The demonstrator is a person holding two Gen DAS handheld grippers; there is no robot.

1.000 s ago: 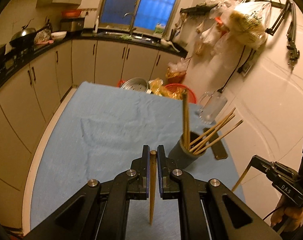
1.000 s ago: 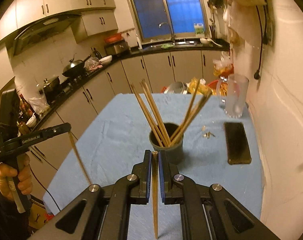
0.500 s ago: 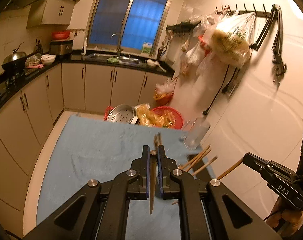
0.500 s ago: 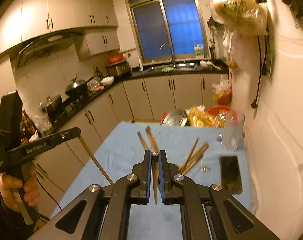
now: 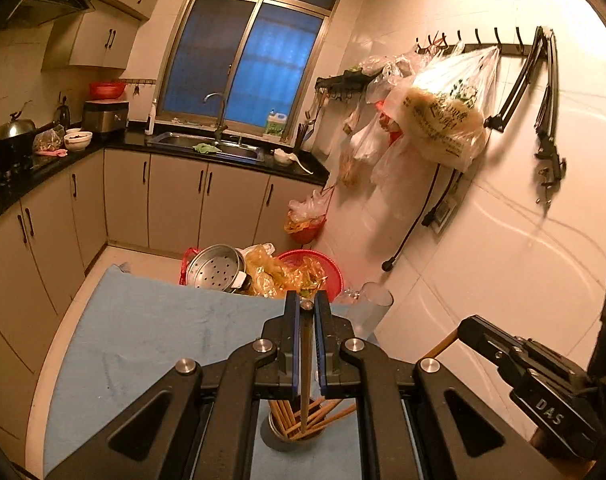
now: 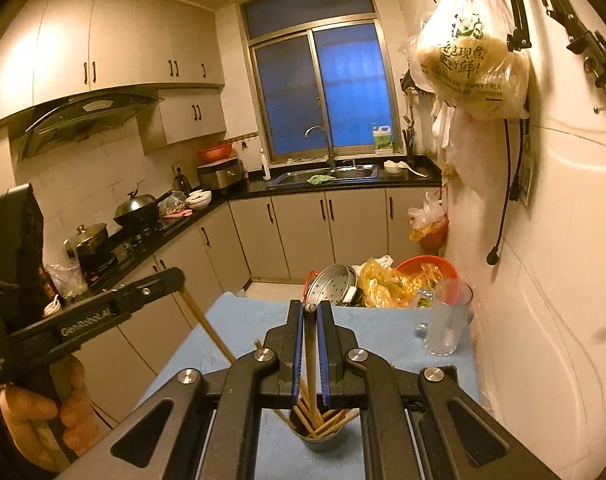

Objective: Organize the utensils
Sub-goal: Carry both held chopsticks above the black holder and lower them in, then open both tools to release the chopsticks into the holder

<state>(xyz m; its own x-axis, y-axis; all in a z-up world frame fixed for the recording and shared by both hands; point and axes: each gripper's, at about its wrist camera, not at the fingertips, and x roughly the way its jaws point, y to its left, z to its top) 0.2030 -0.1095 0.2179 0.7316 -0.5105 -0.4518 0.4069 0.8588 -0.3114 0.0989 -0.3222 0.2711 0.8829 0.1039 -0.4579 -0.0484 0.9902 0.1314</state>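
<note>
Your left gripper and right gripper each pinch a chopstick upright, tip down over the cup; both hands raised since earlier.

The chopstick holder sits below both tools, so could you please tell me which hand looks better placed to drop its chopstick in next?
Probably left: its chopstick tip hangs inside the holder.

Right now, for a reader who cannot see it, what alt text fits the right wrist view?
The right tongs are shut on one upright chopstick directly above a grey cup of chopsticks on a blue-covered table. At left, the left tongs hold another chopstick slanting down. A glass mug stands at the table's right, with a kitchen counter and window behind.
</note>
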